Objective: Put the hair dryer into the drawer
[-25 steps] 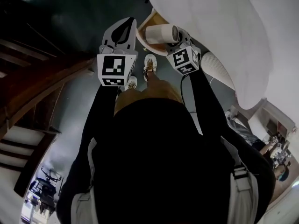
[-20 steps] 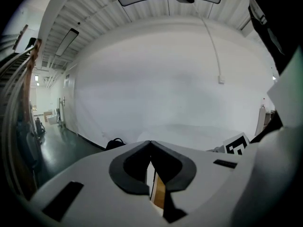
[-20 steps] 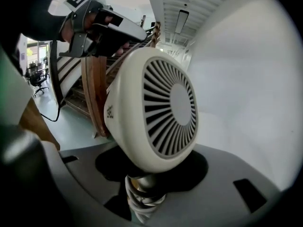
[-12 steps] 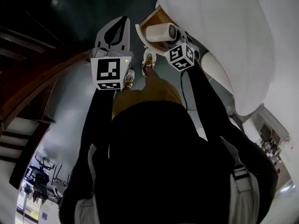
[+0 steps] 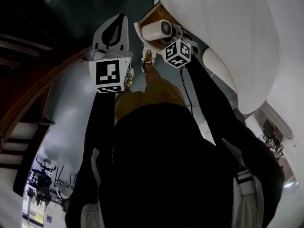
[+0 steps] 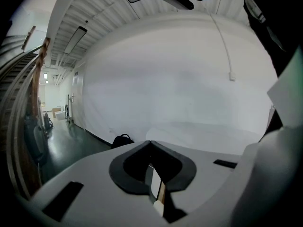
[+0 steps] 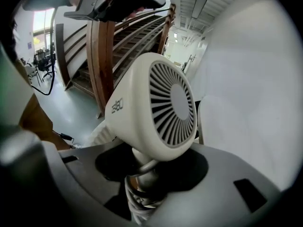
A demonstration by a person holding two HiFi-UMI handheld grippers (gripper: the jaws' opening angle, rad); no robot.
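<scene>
The white hair dryer [image 7: 142, 103] sat in the right gripper [image 7: 142, 178], whose claw was clamped on its handle just below the round head, with the grille end facing up and away from the camera. A grey cord [image 7: 137, 200] was wound round the handle where the jaws gripped it. From the head view the dryer lay crosswise at the mouth of the open drawer [image 5: 151, 15], which showed a wooden inside under the edge of the big white table [image 5: 223, 27]; whether the dryer touched the drawer could not be told. The left gripper [image 5: 119, 20] was held just beside it, to the left of the drawer and over the dark floor [image 5: 71, 99], its claw closed tip to tip with nothing in it. Below both grippers the person's shoes [image 5: 148, 56] showed on the floor, and black sleeves [image 5: 102, 122] ran up to each gripper. A wooden staircase [image 7: 123, 37] curved up behind the dryer in the right gripper view, and a black bag [image 6: 122, 140] lay by the white wall in the left gripper view.
</scene>
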